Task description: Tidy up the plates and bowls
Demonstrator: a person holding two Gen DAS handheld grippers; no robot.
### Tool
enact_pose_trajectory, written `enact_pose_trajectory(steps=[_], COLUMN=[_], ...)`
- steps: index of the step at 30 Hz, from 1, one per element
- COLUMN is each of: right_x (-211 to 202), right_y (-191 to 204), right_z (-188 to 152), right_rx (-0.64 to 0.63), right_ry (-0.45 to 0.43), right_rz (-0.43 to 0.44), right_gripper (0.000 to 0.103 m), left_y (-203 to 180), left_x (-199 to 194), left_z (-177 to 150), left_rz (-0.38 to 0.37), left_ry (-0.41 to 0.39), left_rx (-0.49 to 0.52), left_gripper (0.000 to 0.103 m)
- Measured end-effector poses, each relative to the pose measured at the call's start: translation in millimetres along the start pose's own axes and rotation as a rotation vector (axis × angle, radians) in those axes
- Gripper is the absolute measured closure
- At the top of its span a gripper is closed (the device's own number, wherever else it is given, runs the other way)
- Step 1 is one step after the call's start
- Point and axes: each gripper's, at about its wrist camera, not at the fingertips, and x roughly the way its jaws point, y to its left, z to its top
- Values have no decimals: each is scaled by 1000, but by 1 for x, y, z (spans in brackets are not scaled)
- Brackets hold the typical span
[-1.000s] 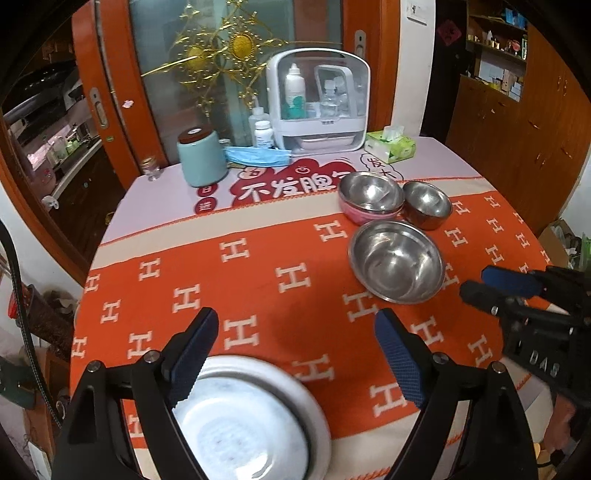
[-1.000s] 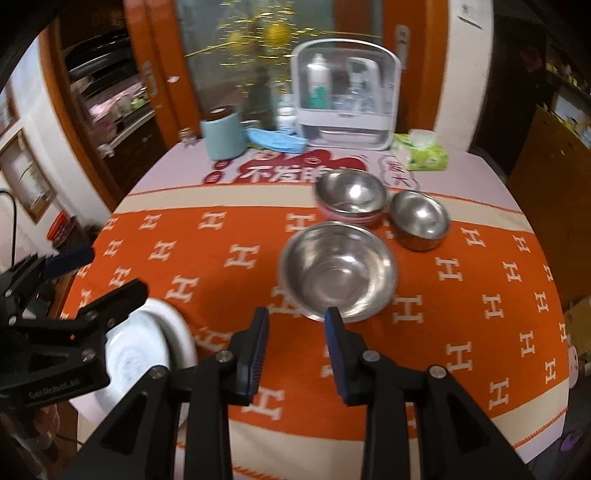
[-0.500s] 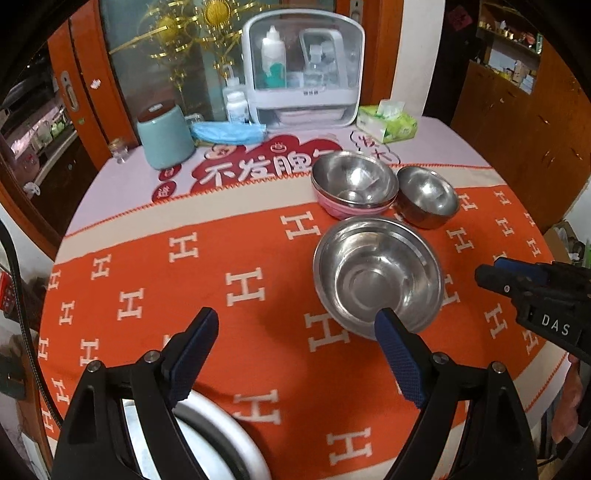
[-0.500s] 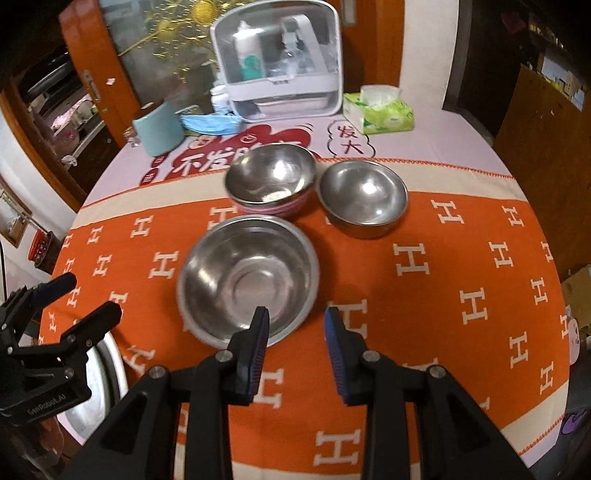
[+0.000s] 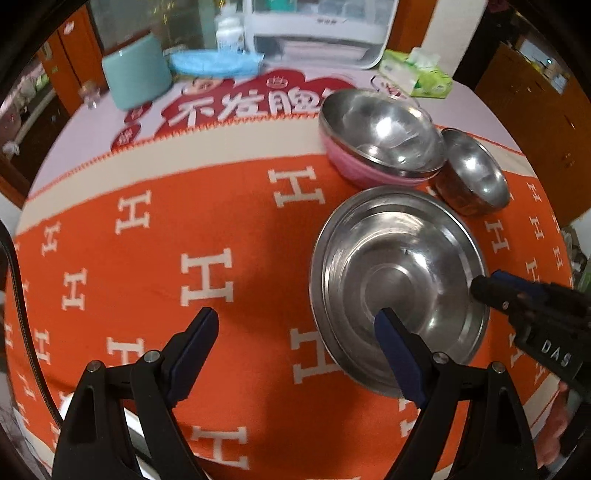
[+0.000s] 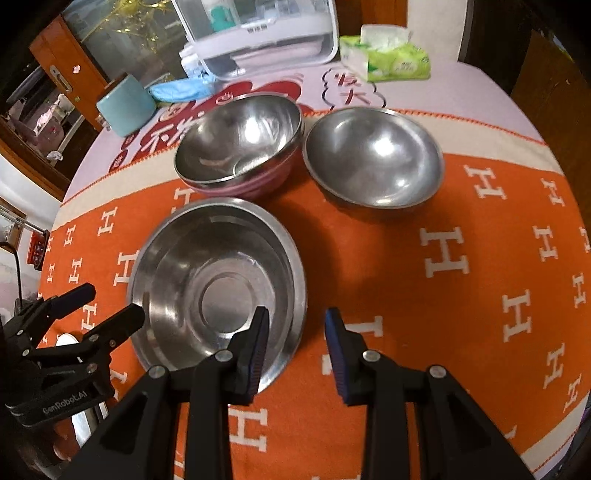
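A wide shallow steel plate (image 5: 399, 280) (image 6: 218, 291) lies on the orange cloth. Behind it a steel bowl nests in a pink bowl (image 5: 380, 136) (image 6: 240, 147), and a smaller steel bowl (image 5: 471, 173) (image 6: 373, 158) stands to their right. My left gripper (image 5: 295, 332) is open wide, its right finger over the plate's near left rim. My right gripper (image 6: 295, 332) is open, straddling the plate's near right rim, left finger over the inside, right finger outside. A white plate (image 5: 129, 424) peeks out under the left gripper at the table's near left edge.
At the back stand a teal cup (image 5: 136, 74), a blue face mask (image 5: 218, 62), a white storage box (image 6: 258, 33) and a green tissue pack (image 6: 388, 59). The round table (image 5: 92, 140) drops off near the frames' bottom.
Both grippers have moved forward and closed in on the wide steel plate. The white plate has slipped almost out of the left wrist view. Jaw openings are unchanged.
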Motion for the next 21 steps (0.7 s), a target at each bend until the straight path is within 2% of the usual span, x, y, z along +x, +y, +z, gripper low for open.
enact_pose_trajectory(steps=[4, 6, 7, 8, 9, 10, 13, 21], right_x=[12, 17, 19, 20, 22, 24, 25, 23], right_y=[0, 0, 1, 1, 2, 2, 3, 0], right_z=[3, 3, 3, 3, 4, 3, 2, -3], right_rx=[9, 13, 14, 13, 13, 14, 12, 39], right_ry=[28, 42, 46, 48, 50, 57, 54, 65], right_rz=[11, 11, 12, 16, 22, 28, 28, 52], right_gripper=[72, 72, 72, 76, 83, 85, 90, 90], left_y=[2, 2, 1, 1, 2, 2, 1, -6], left_x=[14, 20, 25, 28, 32, 36, 41, 36], left_z=[2, 2, 2, 2, 2, 2, -1, -6], left_rz=[-45, -68, -85, -96, -108, -119, -155, -125], left_ry=[44, 72, 91, 105, 120, 141, 154, 158], left_rx=[-32, -41, -45, -51, -59, -71, -82, -47], left_gripper=[27, 39, 50, 60, 65, 74, 88, 88])
